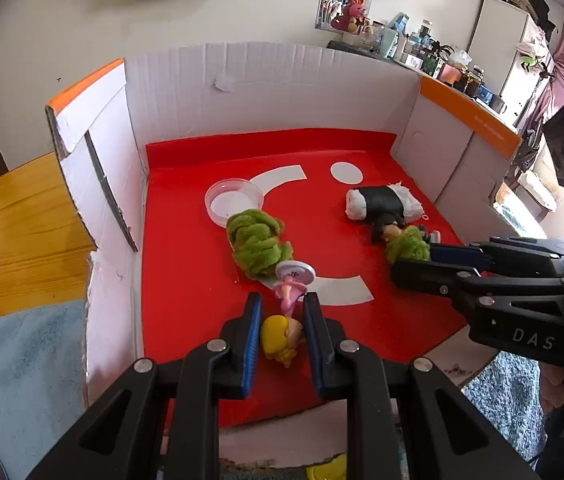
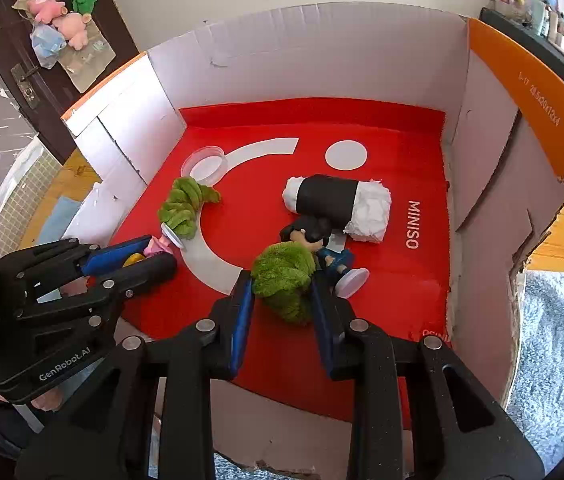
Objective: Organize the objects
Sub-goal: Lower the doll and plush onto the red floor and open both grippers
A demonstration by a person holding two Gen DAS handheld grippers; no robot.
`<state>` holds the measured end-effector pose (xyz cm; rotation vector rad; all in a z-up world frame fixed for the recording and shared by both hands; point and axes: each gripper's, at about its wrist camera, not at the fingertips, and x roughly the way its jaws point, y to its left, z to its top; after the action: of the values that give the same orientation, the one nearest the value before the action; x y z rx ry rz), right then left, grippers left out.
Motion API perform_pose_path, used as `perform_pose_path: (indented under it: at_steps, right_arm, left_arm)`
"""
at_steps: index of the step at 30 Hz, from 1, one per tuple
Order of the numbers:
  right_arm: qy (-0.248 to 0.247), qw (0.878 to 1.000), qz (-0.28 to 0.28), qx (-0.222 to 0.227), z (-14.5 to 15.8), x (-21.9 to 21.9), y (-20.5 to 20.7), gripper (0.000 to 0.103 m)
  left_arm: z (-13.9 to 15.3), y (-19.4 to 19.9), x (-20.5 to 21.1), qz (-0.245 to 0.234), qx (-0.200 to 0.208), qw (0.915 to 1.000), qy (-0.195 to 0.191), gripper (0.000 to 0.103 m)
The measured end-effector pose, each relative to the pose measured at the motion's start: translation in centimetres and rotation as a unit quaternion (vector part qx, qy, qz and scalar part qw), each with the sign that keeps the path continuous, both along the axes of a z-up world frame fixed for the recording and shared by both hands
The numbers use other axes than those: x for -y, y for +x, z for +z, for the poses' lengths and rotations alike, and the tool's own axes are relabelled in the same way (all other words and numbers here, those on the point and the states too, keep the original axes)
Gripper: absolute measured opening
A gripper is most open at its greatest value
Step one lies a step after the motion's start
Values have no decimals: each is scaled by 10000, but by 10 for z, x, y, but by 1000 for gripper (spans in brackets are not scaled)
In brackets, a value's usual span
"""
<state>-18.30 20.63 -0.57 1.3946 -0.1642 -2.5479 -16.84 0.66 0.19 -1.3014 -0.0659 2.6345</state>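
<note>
two claws over figurines on the red mat

at the far left stands the white cardboard wall (image 1: 94, 168) with its orange top edge, enclosing the red mat (image 1: 186, 280). on the mat near that wall lies a clear round lid (image 1: 234, 200), and just beside it a green fuzzy piece (image 1: 260, 242), which touches the lid's near rim.

nearer the camera, the left claw (image 1: 282, 312) has its blue-padded fingers on either side of a blonde figurine (image 1: 282, 338) in pink, lying on its side with its round base (image 1: 295, 272) against the green piece. the fingers sit close to the doll, but whether they press on it cannot be told from either view.

further right, a black and white wrapped roll (image 2: 335, 206) lies on the mat, below a white dot (image 2: 345, 154). against its near side lies a dark-haired figurine (image 2: 313, 234) with a white round base (image 2: 351, 280). the right claw (image 2: 283, 284) is parted around a second green fuzzy piece (image 2: 282, 276), which rests against that doll; the fingers flank it closely, grip unclear. the word "miniso" (image 2: 412, 224) is printed at the right.
</note>
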Motion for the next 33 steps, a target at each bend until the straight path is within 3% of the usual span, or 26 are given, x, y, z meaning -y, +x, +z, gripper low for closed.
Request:
perform_pose_path:
  at_steps: [33]
  right_arm:
    - [38, 9999, -105, -27, 0, -3, -1, 27]
  left_arm:
    - [-3, -7, -1, 90, -16, 10000, -15, 22]
